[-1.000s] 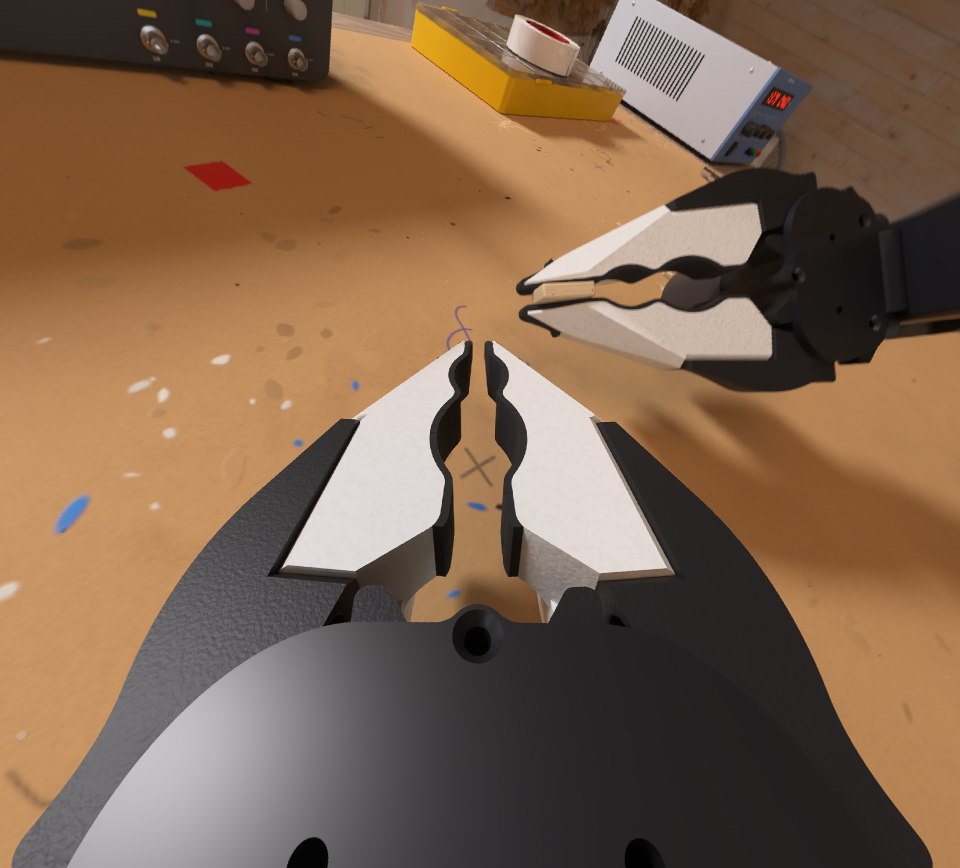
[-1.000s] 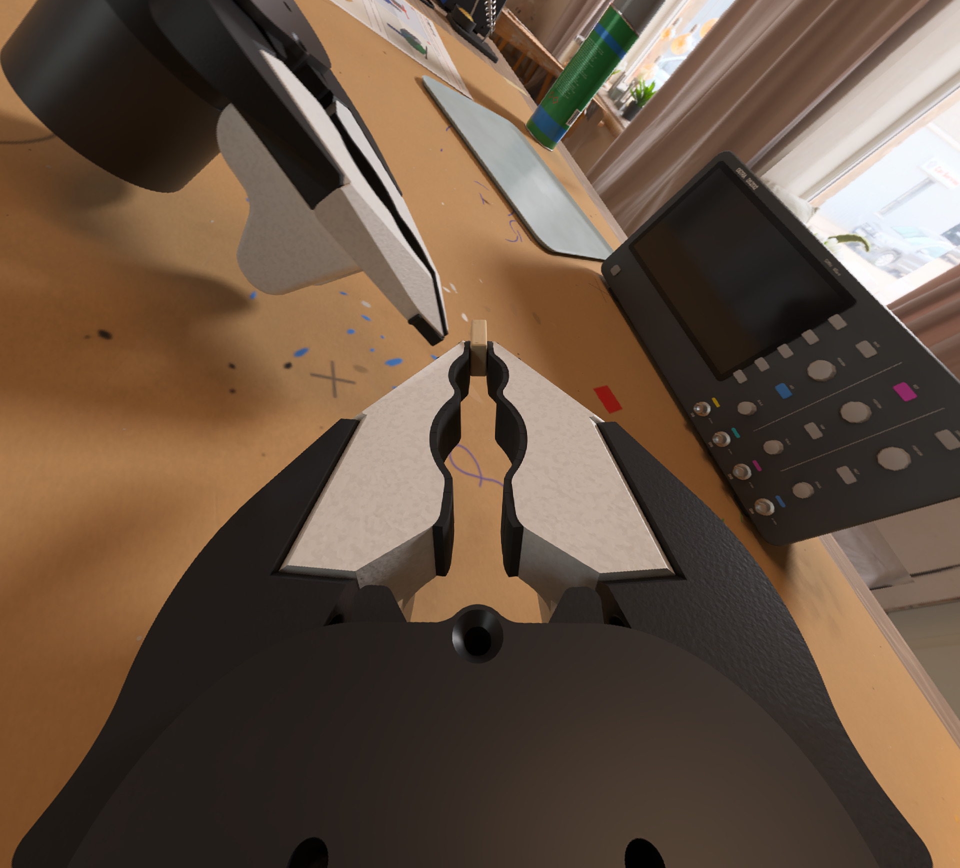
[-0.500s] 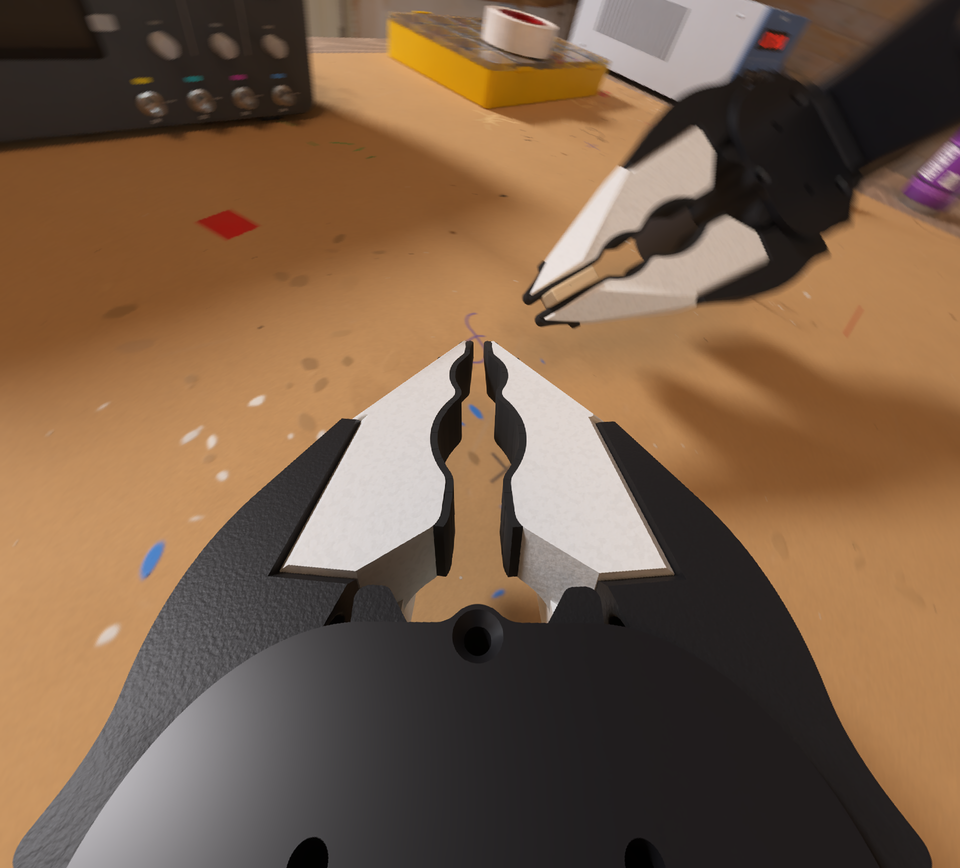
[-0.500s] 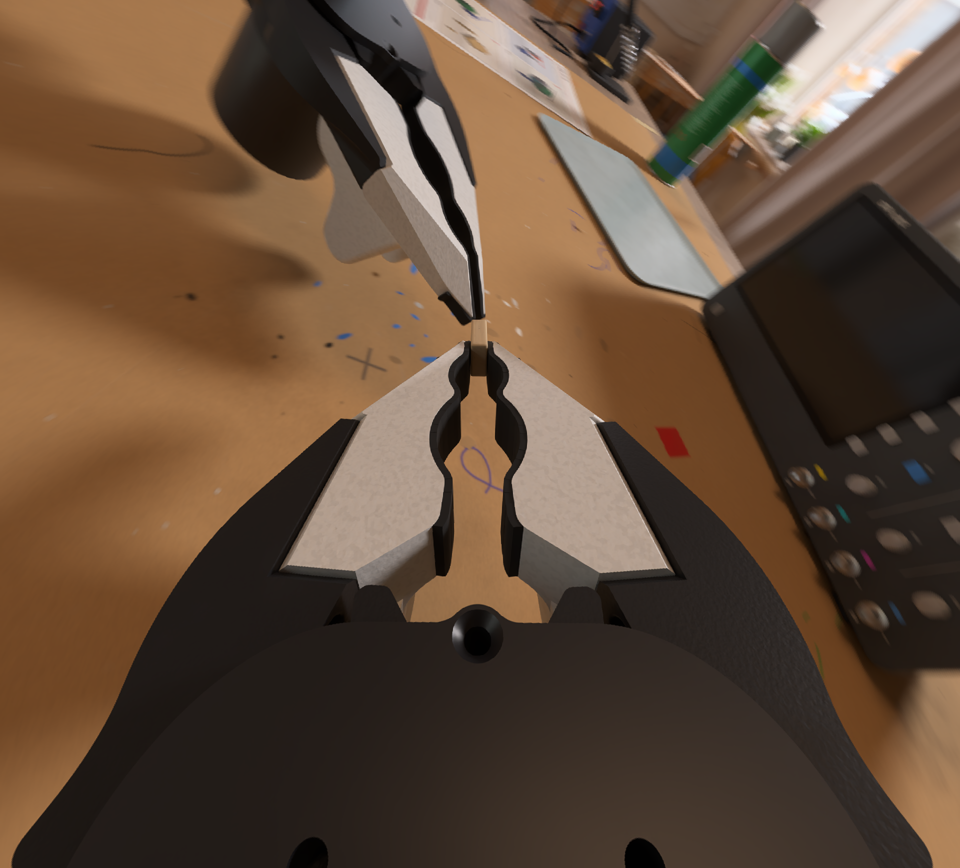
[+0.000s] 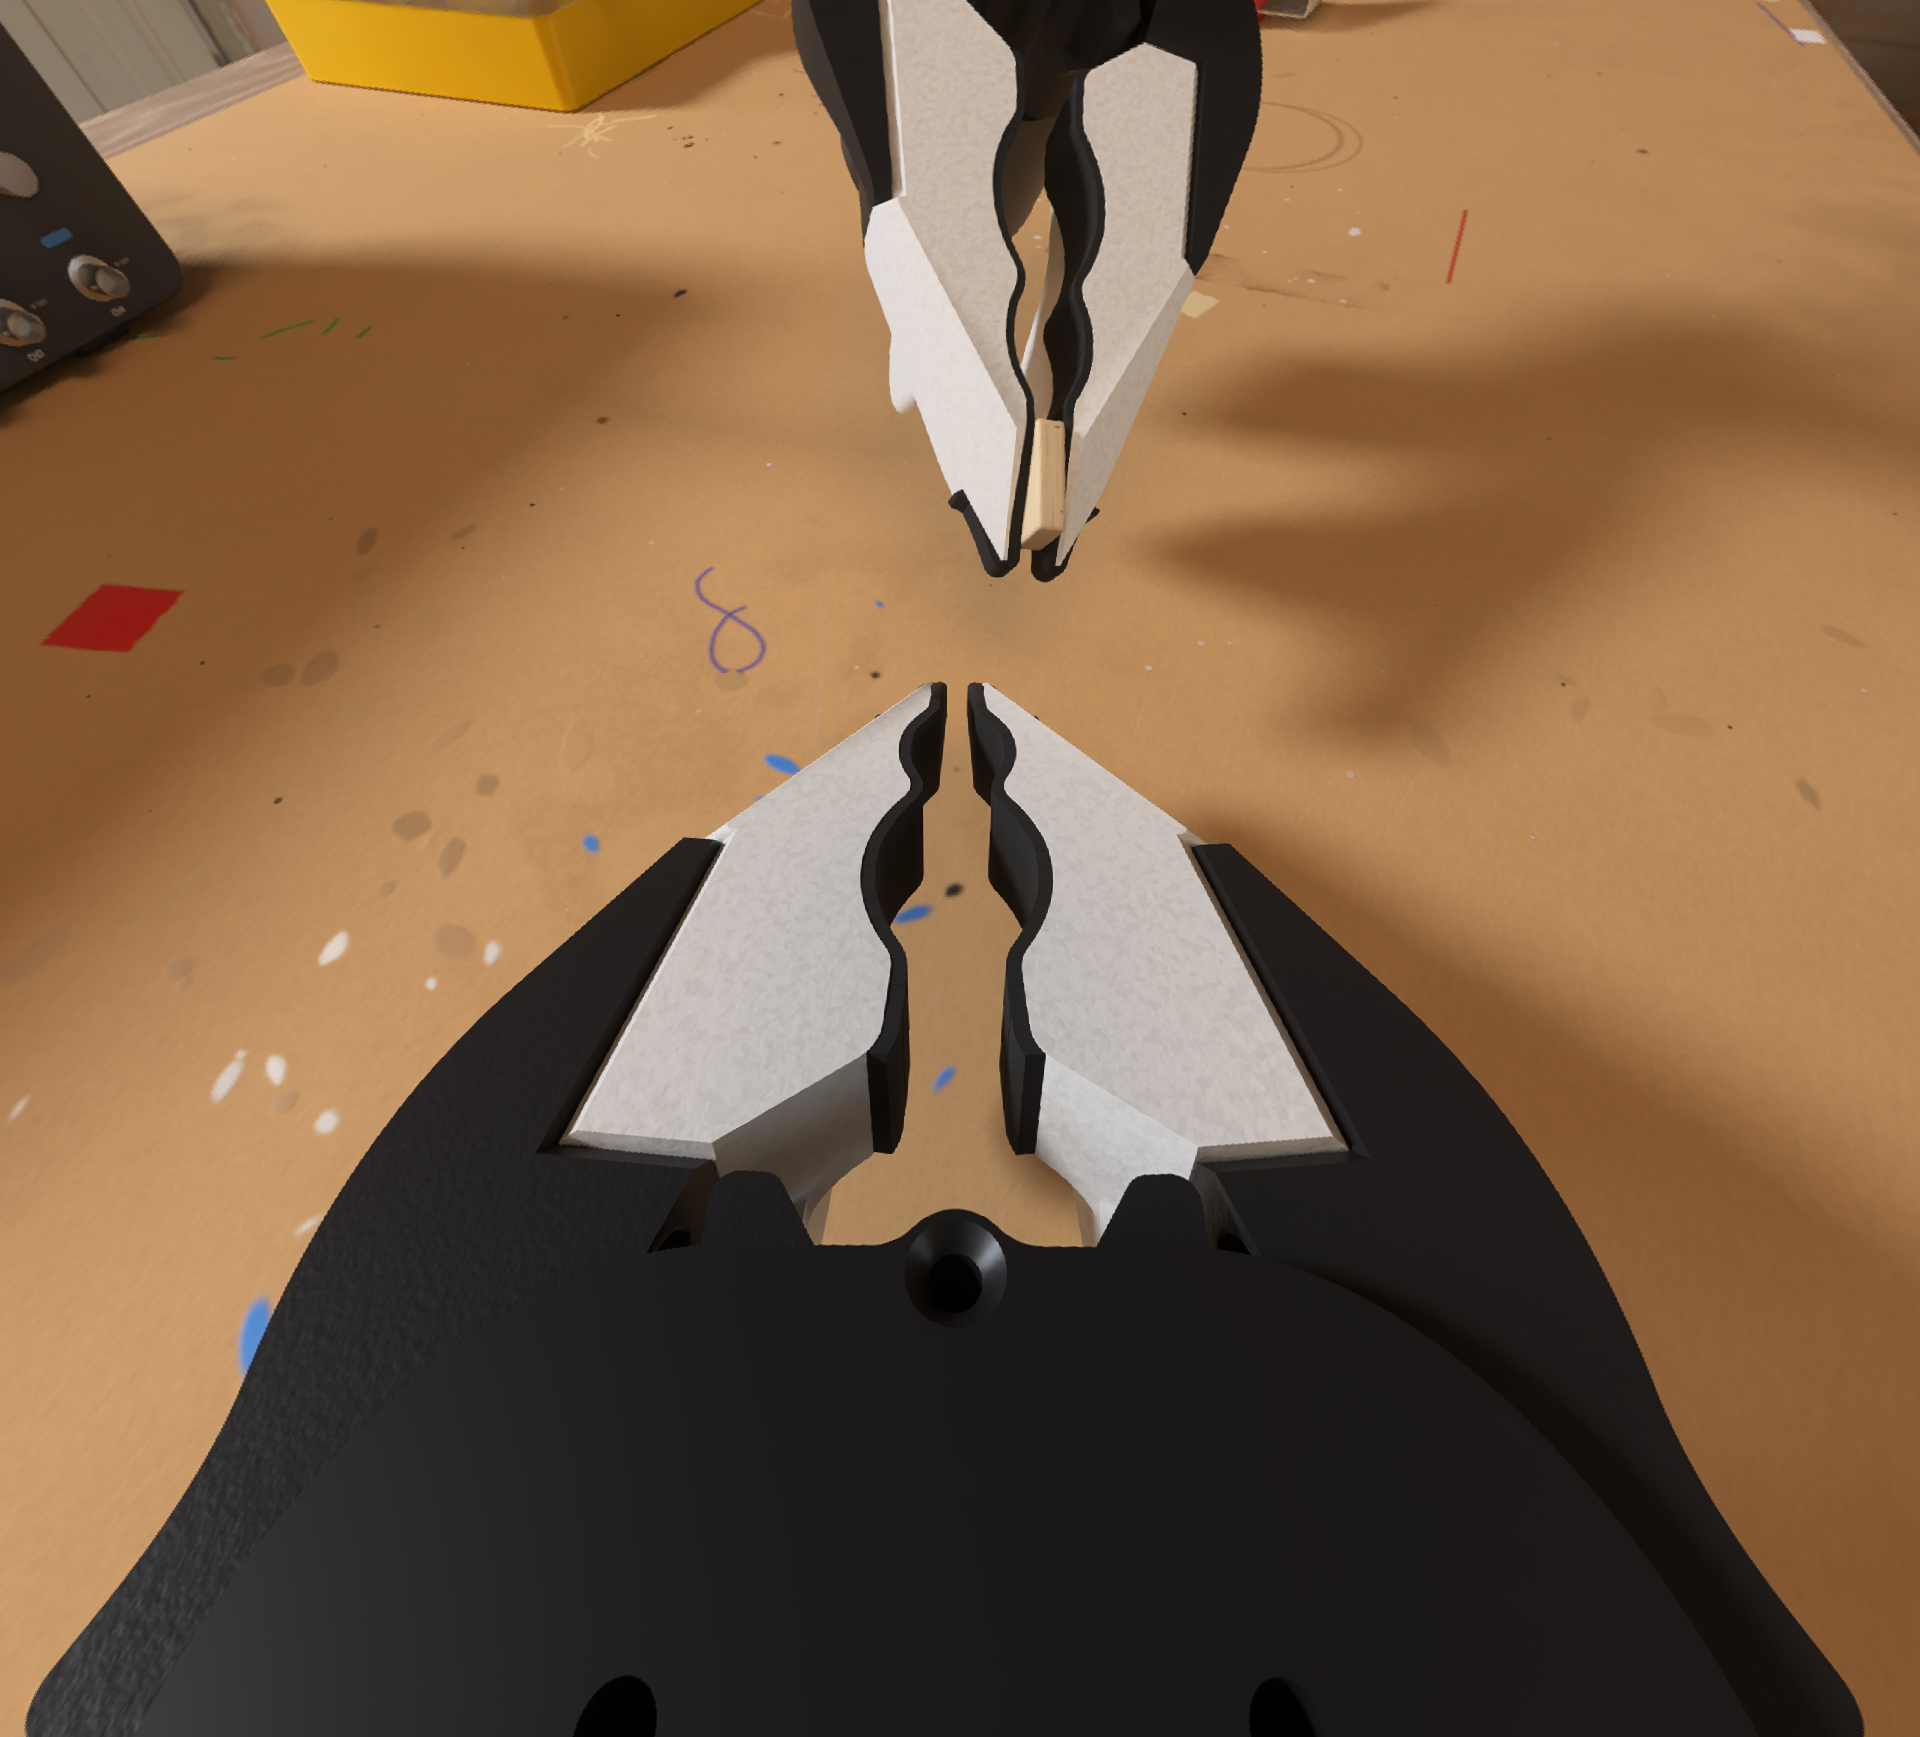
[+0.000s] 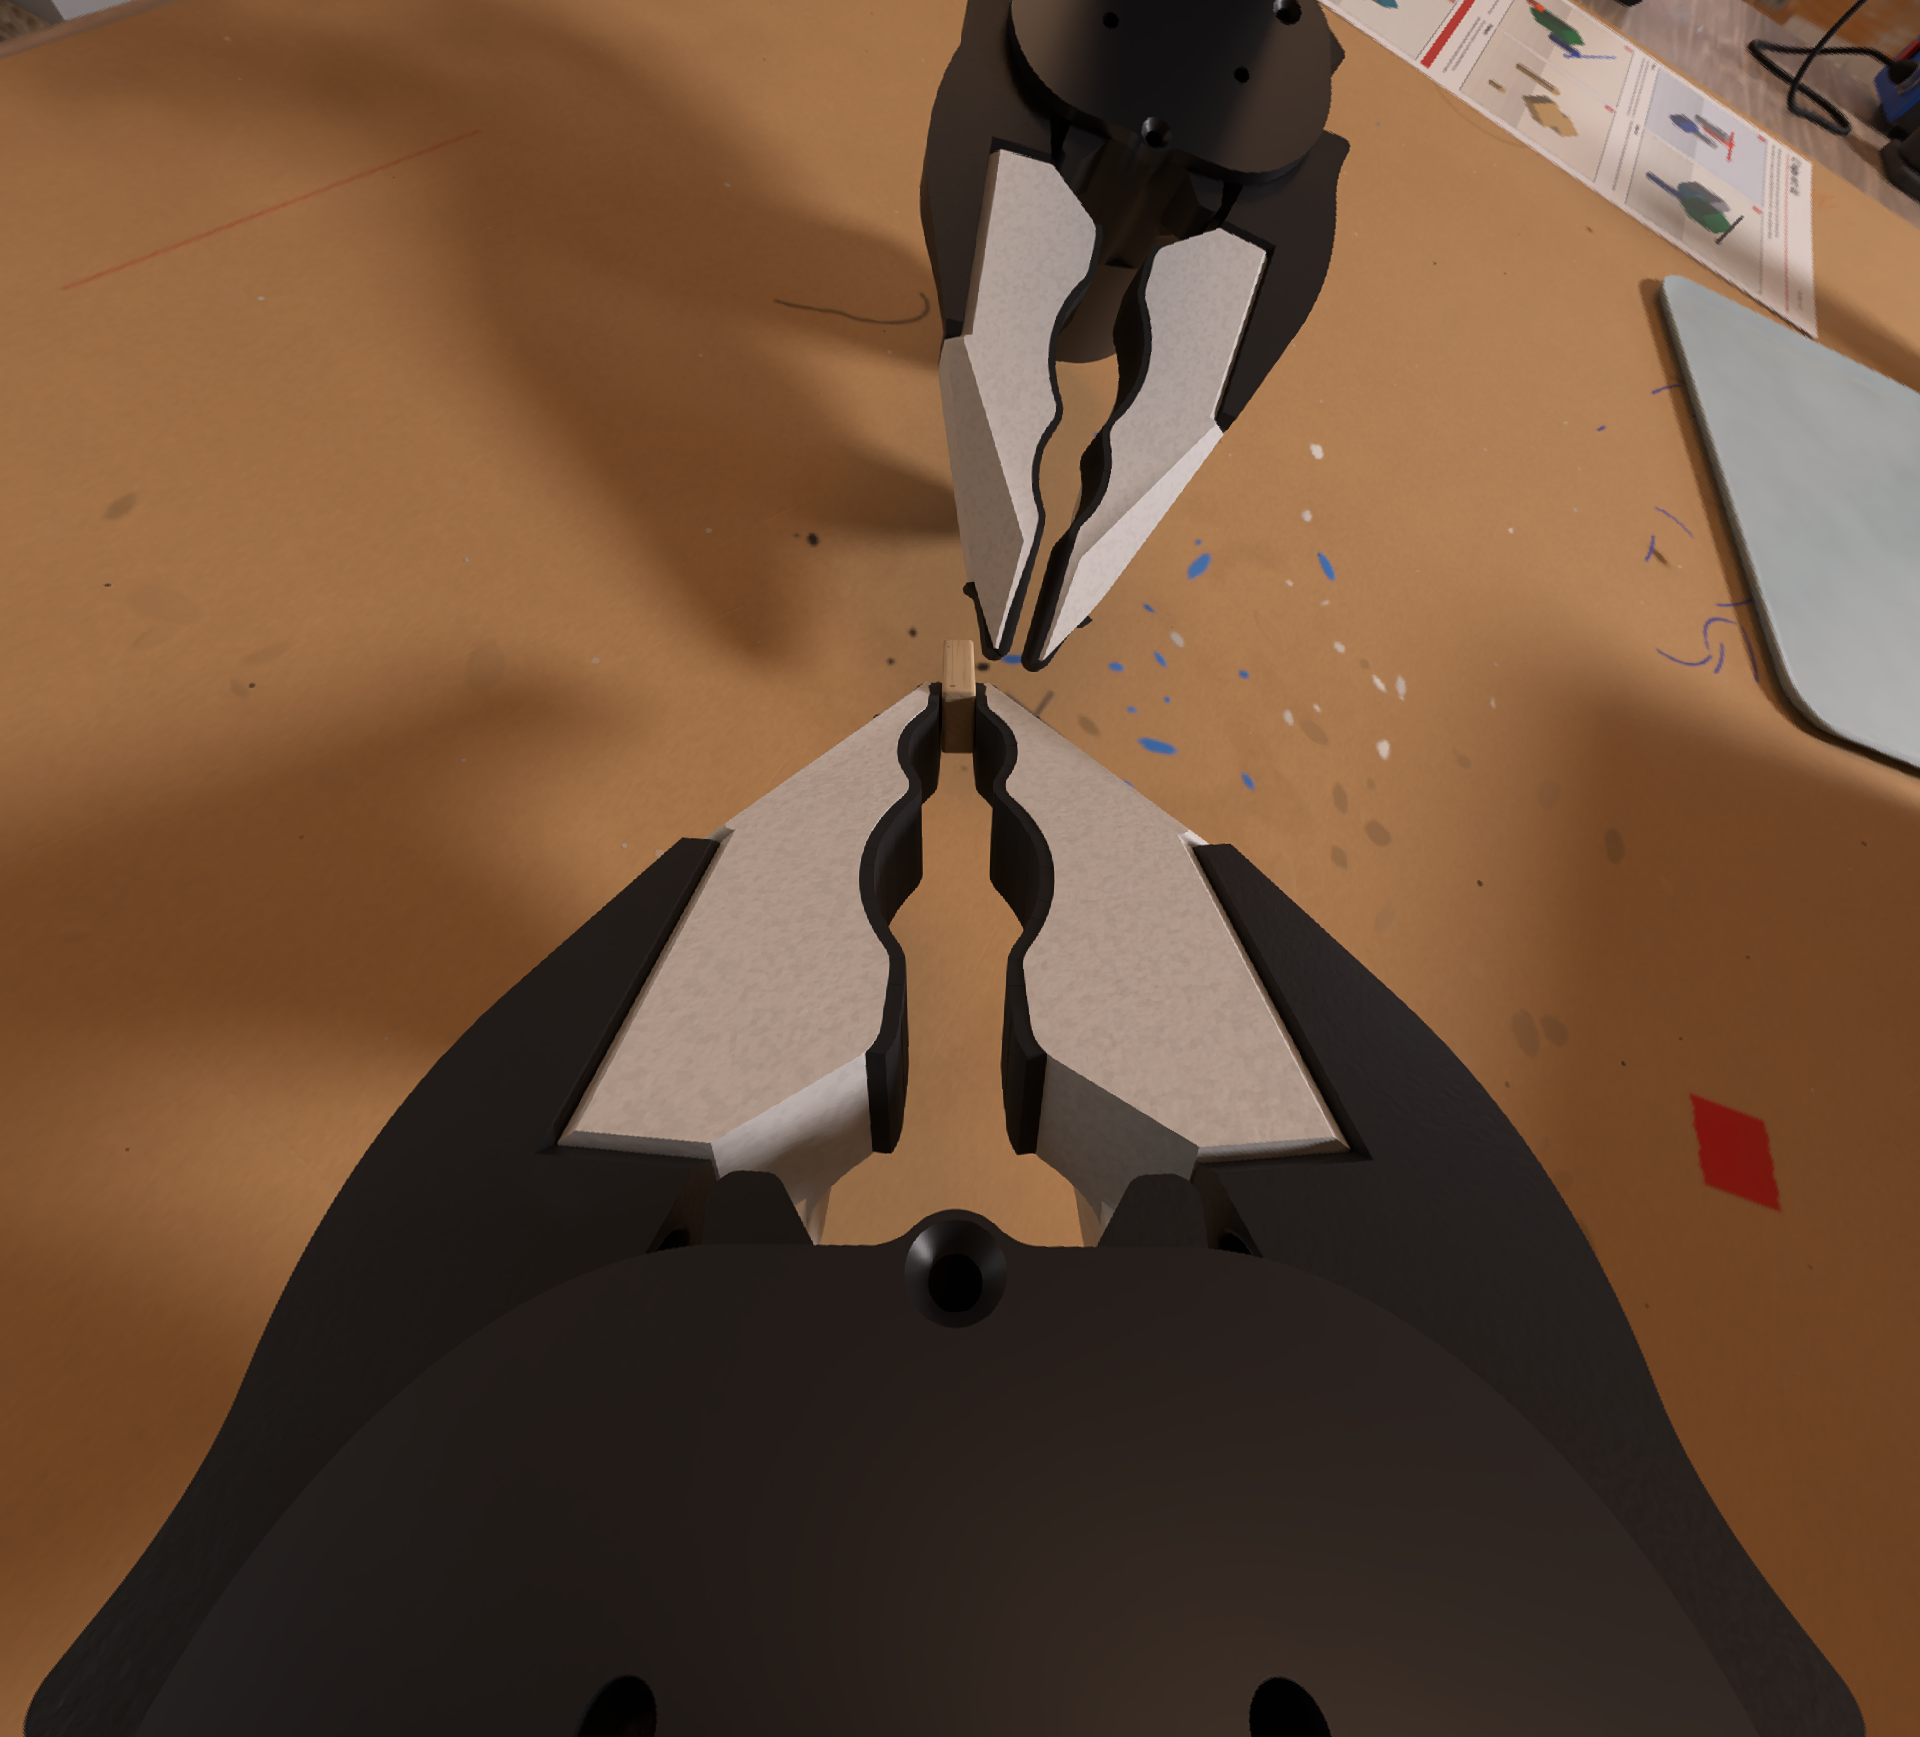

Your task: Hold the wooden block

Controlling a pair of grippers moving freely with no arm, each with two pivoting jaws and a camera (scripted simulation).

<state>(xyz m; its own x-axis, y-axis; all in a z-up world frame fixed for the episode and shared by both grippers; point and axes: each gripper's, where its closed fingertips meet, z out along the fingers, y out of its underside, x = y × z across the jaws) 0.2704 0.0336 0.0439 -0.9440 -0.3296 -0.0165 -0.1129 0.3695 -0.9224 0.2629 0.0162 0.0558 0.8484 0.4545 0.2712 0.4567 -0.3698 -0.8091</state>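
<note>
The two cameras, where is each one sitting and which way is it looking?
Left wrist view: sits on the left tongs, looks along their empty, nearly shut fingers over the table at the right tongs, which point back at it.
Right wrist view: sits on the right tongs, looks along their fingers, shut on the block, at the left tongs opposite.
Shared: both tongs tip to tip, the block, the red patch.
</note>
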